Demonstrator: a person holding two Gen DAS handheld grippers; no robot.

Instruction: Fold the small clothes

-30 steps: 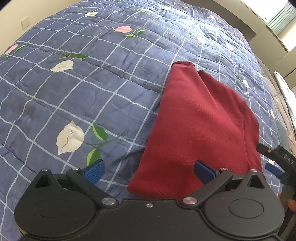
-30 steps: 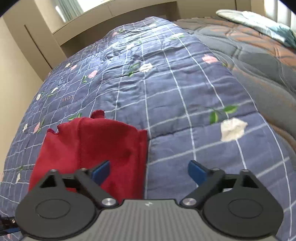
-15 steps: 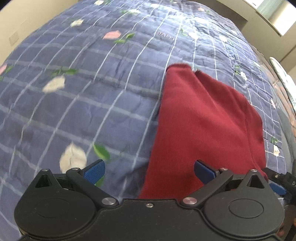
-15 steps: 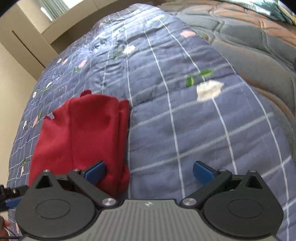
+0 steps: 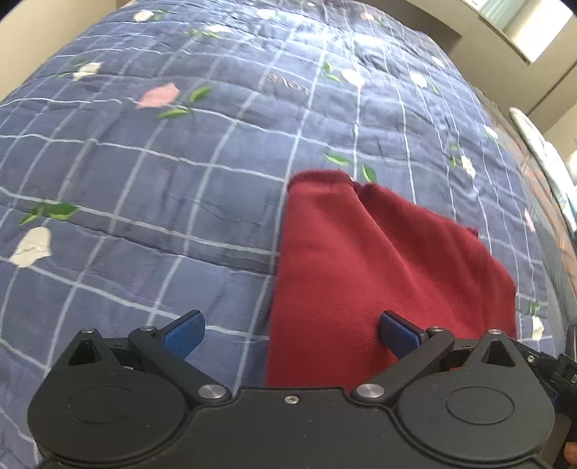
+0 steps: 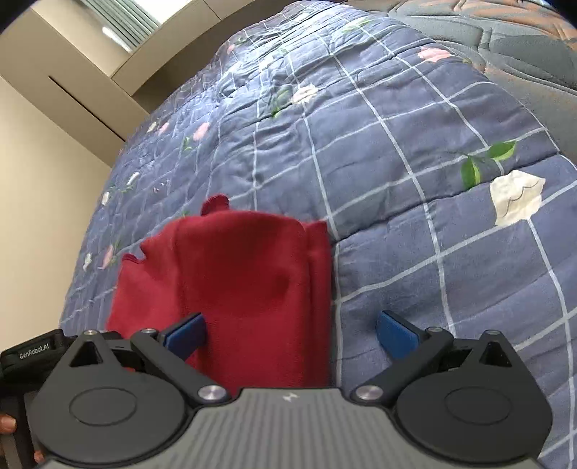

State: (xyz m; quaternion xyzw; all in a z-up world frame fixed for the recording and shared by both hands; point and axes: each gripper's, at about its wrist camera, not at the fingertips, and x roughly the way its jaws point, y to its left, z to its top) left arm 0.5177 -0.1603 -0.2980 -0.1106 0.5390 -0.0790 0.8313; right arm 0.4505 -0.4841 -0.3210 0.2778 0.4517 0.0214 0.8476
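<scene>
Place: a bedroom at home
Signs: bed under a blue checked flowered quilt (image 5: 180,187), window blinds (image 6: 119,18), beige wall (image 6: 32,173)

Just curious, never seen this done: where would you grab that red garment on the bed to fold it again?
Probably the red garment by its two near corners, coming in low from the near edge: it lies flat, and each open gripper, left gripper and right gripper, straddles one long side edge.

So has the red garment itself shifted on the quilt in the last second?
Cannot tell. The red garment keeps its folded shape, but both cameras moved, so its changed place against the quilt's flowers could be camera motion.
</scene>
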